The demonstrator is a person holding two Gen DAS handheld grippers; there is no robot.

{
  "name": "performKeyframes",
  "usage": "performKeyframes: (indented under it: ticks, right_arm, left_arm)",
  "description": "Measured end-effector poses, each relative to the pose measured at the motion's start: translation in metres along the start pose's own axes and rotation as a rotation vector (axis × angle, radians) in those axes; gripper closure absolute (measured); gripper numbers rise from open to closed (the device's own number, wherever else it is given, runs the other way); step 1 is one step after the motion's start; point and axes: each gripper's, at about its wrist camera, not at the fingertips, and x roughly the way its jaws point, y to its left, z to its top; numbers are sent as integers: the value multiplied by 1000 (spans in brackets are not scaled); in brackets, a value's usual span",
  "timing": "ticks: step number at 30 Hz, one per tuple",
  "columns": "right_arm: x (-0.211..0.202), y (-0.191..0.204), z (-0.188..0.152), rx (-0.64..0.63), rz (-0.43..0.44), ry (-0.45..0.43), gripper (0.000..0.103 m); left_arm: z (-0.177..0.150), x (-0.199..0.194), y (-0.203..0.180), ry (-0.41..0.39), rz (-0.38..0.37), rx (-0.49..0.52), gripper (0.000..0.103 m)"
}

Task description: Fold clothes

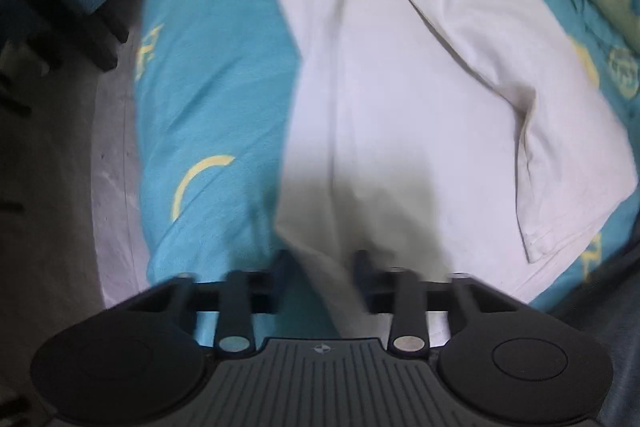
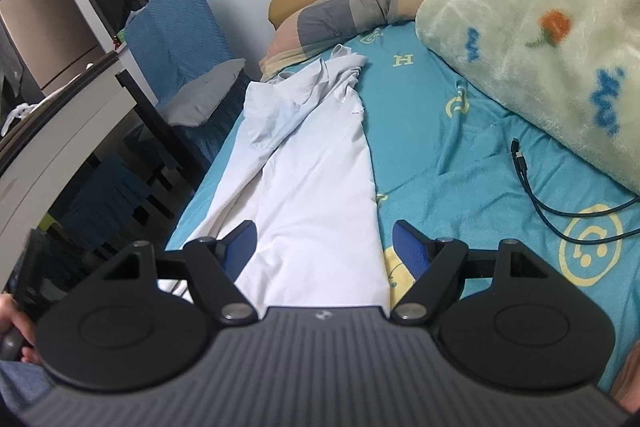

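Lying lengthwise on the turquoise sheet (image 2: 460, 155), a white shirt (image 2: 316, 187), folded narrow, its collar end bunched up near the striped pillow (image 2: 340, 15) at the far end. Hovering over the near hem, the right gripper (image 2: 324, 247), jaws spread wide, blue pads (image 2: 408, 247) flanking the cloth on either side without pinching it. Seen from the left wrist, the same shirt (image 1: 400, 87) spreading out ahead, one folded layer crossing it diagonally, its near edge falling into shadow. Sitting low over that shadowed edge, the left gripper (image 1: 322, 259), fingers blurred, parted with cloth showing between them; hard telling whether touching the fabric. Bulging along the right side of the bed, a fleecy green blanket (image 2: 540, 27). Trailing over the sheet beside it, a black cable (image 2: 536, 195). Standing off the left side, a blue chair (image 2: 176, 27).
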Motion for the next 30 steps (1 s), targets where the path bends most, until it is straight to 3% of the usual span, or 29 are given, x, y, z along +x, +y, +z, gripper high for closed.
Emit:
performKeyframes:
  ticks: [2, 8, 13, 17, 22, 26, 30]
  right_arm:
    - [1, -1, -1, 6, 3, 5, 27]
    - [-1, -7, -1, 40, 13, 12, 27]
    - [-4, -13, 2, 76, 26, 1, 27]
    - [-7, -19, 4, 100, 20, -9, 27]
    - [-9, -24, 3, 117, 8, -9, 27]
    - [-8, -27, 1, 121, -1, 9, 26]
    - [0, -30, -1, 133, 16, 56, 26]
  left_arm:
    - [3, -3, -12, -8, 27, 61, 96]
    - [-5, -51, -43, -64, 116, 189, 98]
    - [-7, -108, -100, -208, 170, 295, 98]
    - [-2, -115, -149, -259, 141, 373, 100]
    - [5, -71, -191, -179, 87, 472, 100]
    - [10, -35, -187, -115, 23, 440, 99]
    - [21, -32, -175, -106, -63, 342, 97]
